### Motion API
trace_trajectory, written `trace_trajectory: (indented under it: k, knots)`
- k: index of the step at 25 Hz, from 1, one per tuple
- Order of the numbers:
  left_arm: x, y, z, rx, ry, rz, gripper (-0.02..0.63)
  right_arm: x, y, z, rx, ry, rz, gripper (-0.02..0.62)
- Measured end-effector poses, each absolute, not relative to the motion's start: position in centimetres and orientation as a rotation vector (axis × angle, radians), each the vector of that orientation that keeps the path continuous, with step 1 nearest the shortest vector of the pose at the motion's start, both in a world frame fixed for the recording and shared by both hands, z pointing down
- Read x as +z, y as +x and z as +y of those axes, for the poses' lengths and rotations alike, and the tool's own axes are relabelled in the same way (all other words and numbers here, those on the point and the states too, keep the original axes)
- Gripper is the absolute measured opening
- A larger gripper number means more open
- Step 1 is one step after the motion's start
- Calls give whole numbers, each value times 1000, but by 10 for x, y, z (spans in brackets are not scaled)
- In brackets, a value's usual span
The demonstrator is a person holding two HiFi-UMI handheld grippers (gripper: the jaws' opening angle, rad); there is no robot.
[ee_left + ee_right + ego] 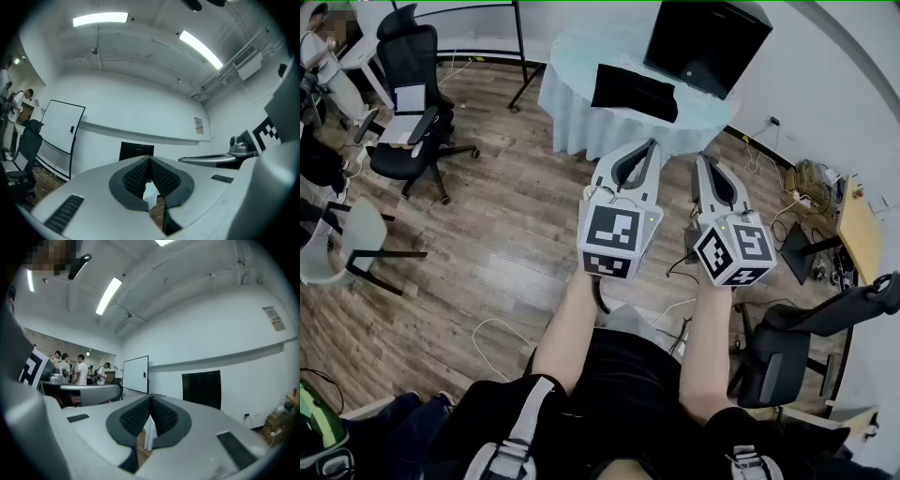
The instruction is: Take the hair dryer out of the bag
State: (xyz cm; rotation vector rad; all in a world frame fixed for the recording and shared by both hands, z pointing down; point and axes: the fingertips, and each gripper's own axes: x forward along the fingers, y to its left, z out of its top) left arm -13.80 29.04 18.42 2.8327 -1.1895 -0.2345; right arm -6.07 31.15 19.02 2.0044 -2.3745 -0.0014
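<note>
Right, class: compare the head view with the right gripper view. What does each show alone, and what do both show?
Head view only: a flat black bag on a table, an office chair and the person's forearms. Right gripper view only: a whiteboard, standing people and ceiling lights. Both: the right gripper, its fingers shut on nothing, and the left gripper beside it.

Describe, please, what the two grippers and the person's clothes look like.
Both are light grey with long tapering jaws. The left gripper and the right gripper each carry a white cube with black square markers. The pads are dark and finely textured. The person wears black clothing with grey straps.
</note>
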Motion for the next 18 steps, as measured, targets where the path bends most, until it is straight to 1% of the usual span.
trace_trajectory:
  k: [7,18]
  knots:
    - [189,-151,283,-226,2809,-1213,15,195,-73,306,16,1998,-2398,5]
    - [180,-152,277,-259,2792,-1182,15,182,-67,308,-17,2049,-2318,6]
